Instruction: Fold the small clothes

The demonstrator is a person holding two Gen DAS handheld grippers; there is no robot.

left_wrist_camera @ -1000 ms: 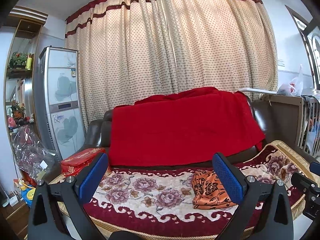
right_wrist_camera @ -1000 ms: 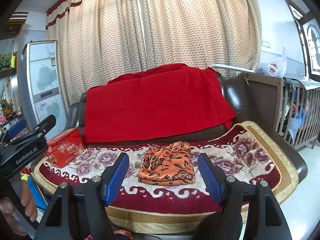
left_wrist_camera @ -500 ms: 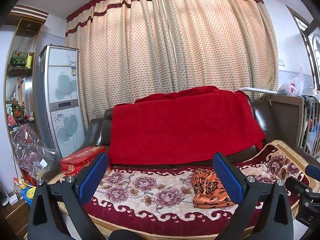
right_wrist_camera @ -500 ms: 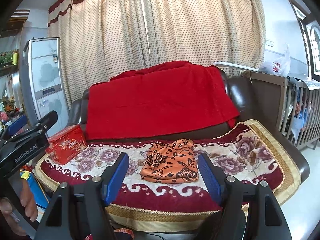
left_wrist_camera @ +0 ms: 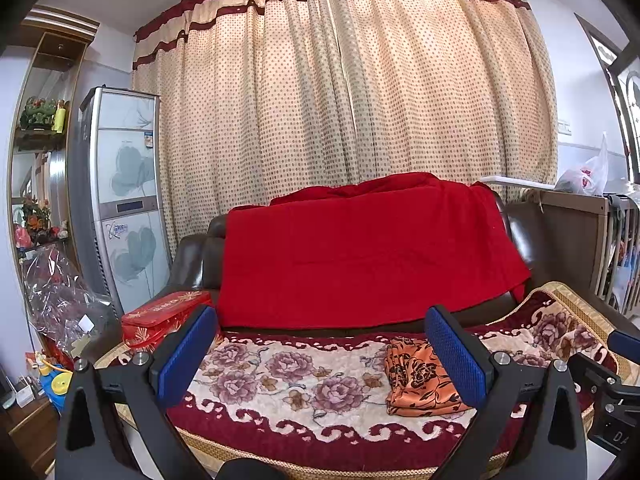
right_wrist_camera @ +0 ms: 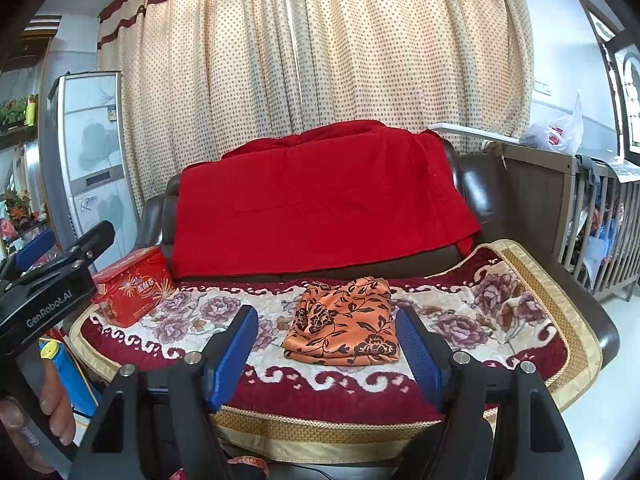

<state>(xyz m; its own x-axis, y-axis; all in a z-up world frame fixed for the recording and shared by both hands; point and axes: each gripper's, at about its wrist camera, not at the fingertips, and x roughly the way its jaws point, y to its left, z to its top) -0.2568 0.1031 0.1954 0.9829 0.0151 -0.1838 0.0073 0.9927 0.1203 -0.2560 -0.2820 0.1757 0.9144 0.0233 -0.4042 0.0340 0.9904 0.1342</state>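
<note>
Both tools, the left tool (left_wrist_camera: 320,356) and the right tool (right_wrist_camera: 326,354), hang wide and hold nothing short of the sofa, where the orange flowered cloth (right_wrist_camera: 346,320) lies folded on the floral blanket (right_wrist_camera: 460,312), likely soft, light and limp, best pinched at a corner or edge.

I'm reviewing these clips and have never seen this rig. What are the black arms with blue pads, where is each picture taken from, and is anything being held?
There is no robot: a person carries a two-finger gripper in each hand, each with a fisheye camera looking forward along its fingers. One picture is from the left gripper, the other from the right gripper. The blue pads are the fingertips. Both grippers are open and hold nothing. Ahead is a sofa with a floral seat cover; on it lie a folded orange patterned cloth and a red box. A red blanket drapes the backrest.
</note>
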